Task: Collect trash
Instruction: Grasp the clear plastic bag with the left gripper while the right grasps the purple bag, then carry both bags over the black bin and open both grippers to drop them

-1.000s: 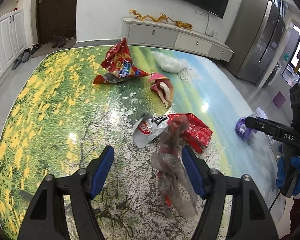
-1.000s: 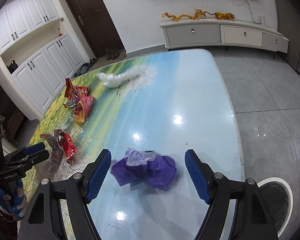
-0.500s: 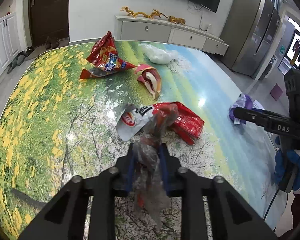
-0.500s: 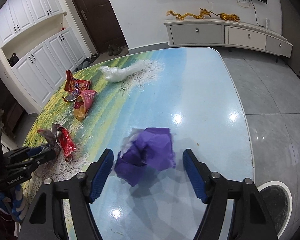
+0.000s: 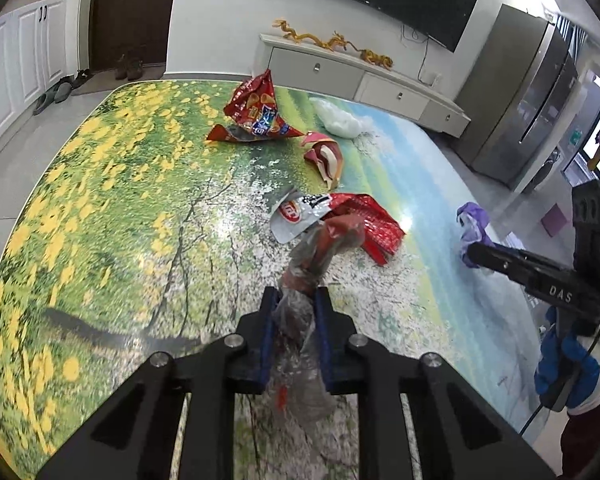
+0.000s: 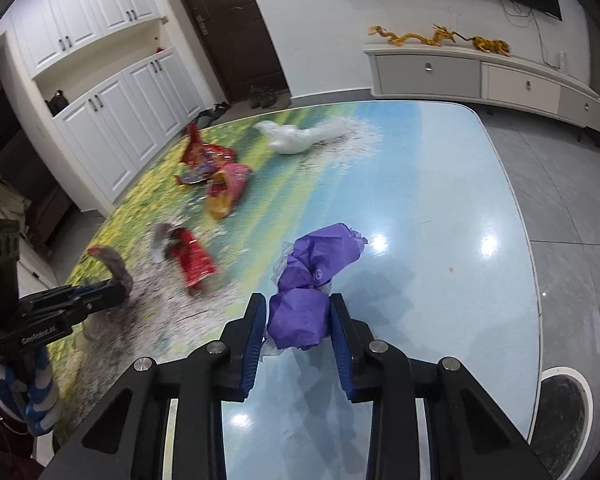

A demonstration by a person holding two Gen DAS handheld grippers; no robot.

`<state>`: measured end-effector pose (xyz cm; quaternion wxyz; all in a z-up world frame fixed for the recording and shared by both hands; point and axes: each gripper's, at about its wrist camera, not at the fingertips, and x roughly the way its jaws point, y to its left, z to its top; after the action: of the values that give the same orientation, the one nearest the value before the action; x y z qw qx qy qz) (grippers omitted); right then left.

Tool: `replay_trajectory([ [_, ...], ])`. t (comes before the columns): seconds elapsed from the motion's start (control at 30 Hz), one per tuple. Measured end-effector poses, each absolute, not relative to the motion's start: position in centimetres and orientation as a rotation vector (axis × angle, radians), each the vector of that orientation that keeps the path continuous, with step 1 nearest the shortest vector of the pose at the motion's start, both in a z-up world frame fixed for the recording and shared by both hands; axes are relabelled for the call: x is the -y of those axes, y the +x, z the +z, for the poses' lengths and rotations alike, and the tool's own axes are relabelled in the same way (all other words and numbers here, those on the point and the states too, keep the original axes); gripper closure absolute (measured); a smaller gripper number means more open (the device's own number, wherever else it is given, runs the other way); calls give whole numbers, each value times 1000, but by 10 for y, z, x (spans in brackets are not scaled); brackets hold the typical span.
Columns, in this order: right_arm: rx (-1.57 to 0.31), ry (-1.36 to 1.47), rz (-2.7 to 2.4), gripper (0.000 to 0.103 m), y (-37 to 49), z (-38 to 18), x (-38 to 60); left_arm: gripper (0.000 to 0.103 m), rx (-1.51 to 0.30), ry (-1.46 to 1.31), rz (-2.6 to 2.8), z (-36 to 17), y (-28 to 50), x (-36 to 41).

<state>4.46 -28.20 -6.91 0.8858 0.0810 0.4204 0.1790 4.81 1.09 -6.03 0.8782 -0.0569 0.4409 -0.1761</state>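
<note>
Left gripper (image 5: 296,312) is clenched on a clear plastic wrapper (image 5: 320,256) with red bits inside, blue pads squeezing it from both sides, wrapper sticking up ahead of the fingers and trailing below them over the table (image 5: 100,200). Right gripper (image 6: 298,320) is clamped on a crumpled purple bag (image 6: 312,276), wad bulging up past the fingertips, above the blue end of the tabletop. On the table: red and white chip bag (image 5: 340,216) lies flat just beyond the left gripper's wrapper, pink wrapper (image 5: 326,158) farther out, red snack bag (image 5: 256,114) standing crumpled near the far edge, white plastic bag (image 5: 338,120) beside it toward the blue side. Round bin (image 6: 564,404) sits on the floor by the table's right edge, near the right gripper.
</note>
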Motion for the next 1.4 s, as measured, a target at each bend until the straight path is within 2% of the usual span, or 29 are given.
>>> replay_trajectory([
  [0.23,-830,194,397,73,13,-49,280,87,-864,-109,-412,-33,24,-4],
  [0.43,-719,156,375,73,-4,-2,292,87,-785,-109,-461,10,25,12],
  [0.77,-578,132,273,73,-38,47,340,87,-713,-43,-627,68,35,104],
  [1.0,-604,185,83,73,-63,28,413,86,-772,57,-806,58,35,215],
  [1.4,-804,369,-221,73,-96,-62,530,84,-974,167,-1015,-3,28,378],
])
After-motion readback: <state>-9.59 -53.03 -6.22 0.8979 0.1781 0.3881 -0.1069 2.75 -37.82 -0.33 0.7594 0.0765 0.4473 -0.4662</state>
